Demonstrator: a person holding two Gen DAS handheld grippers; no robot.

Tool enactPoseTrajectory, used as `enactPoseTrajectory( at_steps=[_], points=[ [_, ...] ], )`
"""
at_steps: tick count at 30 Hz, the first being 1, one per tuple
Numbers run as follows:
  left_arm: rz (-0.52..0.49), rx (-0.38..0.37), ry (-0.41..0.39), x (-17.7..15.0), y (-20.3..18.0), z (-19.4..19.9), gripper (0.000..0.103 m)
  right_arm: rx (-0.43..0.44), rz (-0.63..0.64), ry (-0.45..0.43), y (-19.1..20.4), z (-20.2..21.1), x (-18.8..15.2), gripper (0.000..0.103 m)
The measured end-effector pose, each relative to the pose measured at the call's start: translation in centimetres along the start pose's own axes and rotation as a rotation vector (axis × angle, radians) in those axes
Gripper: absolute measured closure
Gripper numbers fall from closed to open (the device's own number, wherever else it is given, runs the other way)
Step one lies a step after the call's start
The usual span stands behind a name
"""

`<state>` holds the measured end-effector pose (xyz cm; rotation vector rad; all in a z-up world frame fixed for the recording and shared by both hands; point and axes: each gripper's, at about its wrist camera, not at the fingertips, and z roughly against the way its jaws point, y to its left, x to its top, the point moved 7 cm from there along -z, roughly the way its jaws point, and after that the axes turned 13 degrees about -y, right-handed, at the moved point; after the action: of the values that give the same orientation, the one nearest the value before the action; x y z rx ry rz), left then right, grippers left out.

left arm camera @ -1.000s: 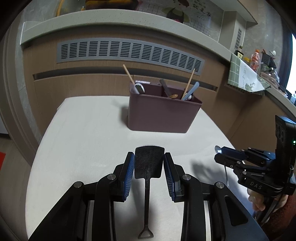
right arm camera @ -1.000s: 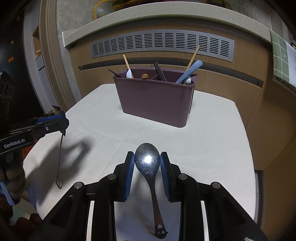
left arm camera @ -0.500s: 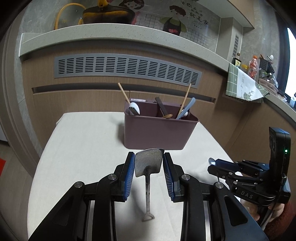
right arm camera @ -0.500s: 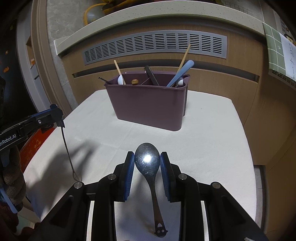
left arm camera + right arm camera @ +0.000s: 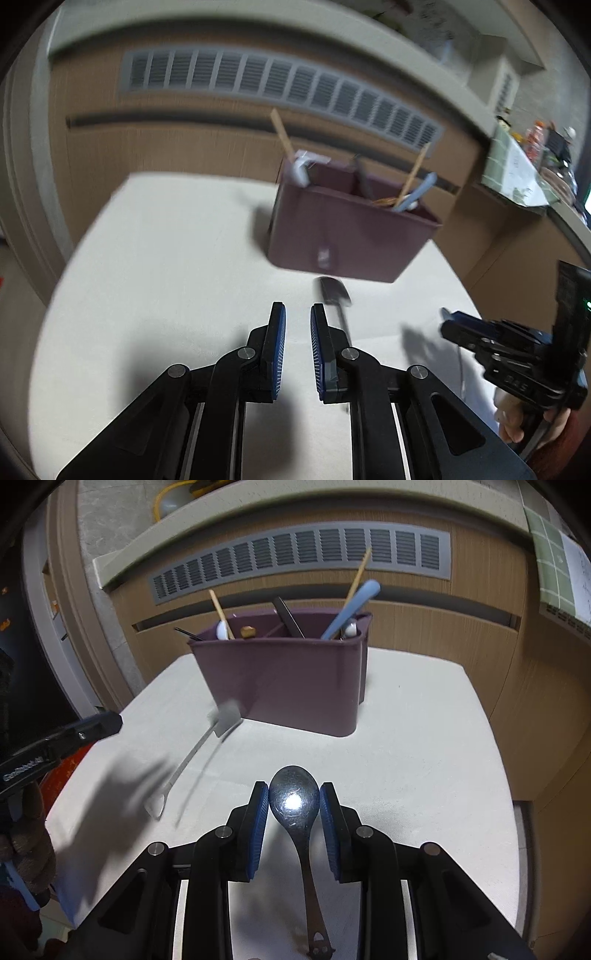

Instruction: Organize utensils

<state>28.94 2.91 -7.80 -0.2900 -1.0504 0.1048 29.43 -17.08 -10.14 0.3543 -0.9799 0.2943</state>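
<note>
- My left gripper (image 5: 297, 310) has nothing in it: its blue-padded jaws have just been closing and now stand a narrow gap apart over bare cloth
- The small dark metal spatula (image 5: 334, 291) with the flat shovel-shaped blade is out of those jaws, just right of and above the right finger in the left wrist view, blurred, with its blade pointing at the caddy
- In the right wrist view the spatula (image 5: 227, 716) slants across the left of centre, blade against the caddy's lower left corner and looped handle end down toward the lower left; I cannot tell whether it rests on the cloth
- My right gripper (image 5: 293, 794) is clenched on the shiny steel spoon (image 5: 293, 801), pads on either side of the bowl, handle running down to the bottom edge of the frame
- The plum-coloured plastic utensil caddy (image 5: 288, 686) stands upper centre on the white cloth-covered table (image 5: 406, 738), with a divider splitting its inside
- Left part of the caddy: a pale wooden stick (image 5: 219, 609), a white spoon end (image 5: 222, 629), a small wooden knob (image 5: 247, 631)
- Middle: a black handle (image 5: 290, 618) leaning on the divider
- Right part: a light blue handle (image 5: 354, 605) and a thin wooden chopstick (image 5: 358, 572), both leaning to the upper right
</note>
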Motion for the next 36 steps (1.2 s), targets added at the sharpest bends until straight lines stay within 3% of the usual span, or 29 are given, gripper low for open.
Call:
enactPoseTrajectory(
  at_steps=[2,5,7,9,16,18,21,26,29,36],
  points=[
    [0.015,0.000,0.071,-0.5,0.4,-2.3,0.069,-0.003,0.009,0.001,-0.1,-0.4,0.2,0.078],
    [0.028,-0.055,0.121,-0.5,-1.0,-5.0,0.066,-0.010,0.019,-0.019,-0.1,-0.8,1.1,0.078],
    [-0.015,-0.080,0.154,-0.7,-2.7,-6.9,0.063,-0.021,0.027,-0.042,-0.3,-0.7,1.7,0.078],
    [-0.075,-0.056,0.209,-1.2,-4.3,-9.1,0.063,-0.033,0.025,-0.060,-0.6,-0.6,2.0,0.078],
    [-0.215,0.074,0.257,-2.1,-6.9,-12.8,0.064,-0.050,-0.006,-0.081,-2.2,0.3,1.7,0.078],
    [-0.272,0.112,0.239,-2.3,-7.4,-13.0,0.063,-0.061,-0.012,-0.088,-2.5,0.6,1.5,0.078],
    [-0.268,0.123,0.237,-2.4,-7.6,-12.9,0.064,-0.070,-0.019,-0.104,-2.8,1.3,1.4,0.078],
    [-0.236,0.073,0.242,-2.7,-7.3,-12.1,0.069,-0.075,-0.018,-0.124,-2.6,2.4,1.6,0.078],
    [-0.150,0.021,0.227,-2.7,-6.5,-10.5,0.070,-0.073,-0.019,-0.129,-2.2,3.0,1.7,0.078],
    [-0.061,-0.084,-0.024,-0.3,-6.0,-1.2,0.070,-0.017,-0.069,-0.120,-2.0,3.8,2.1,0.078]
  ],
)
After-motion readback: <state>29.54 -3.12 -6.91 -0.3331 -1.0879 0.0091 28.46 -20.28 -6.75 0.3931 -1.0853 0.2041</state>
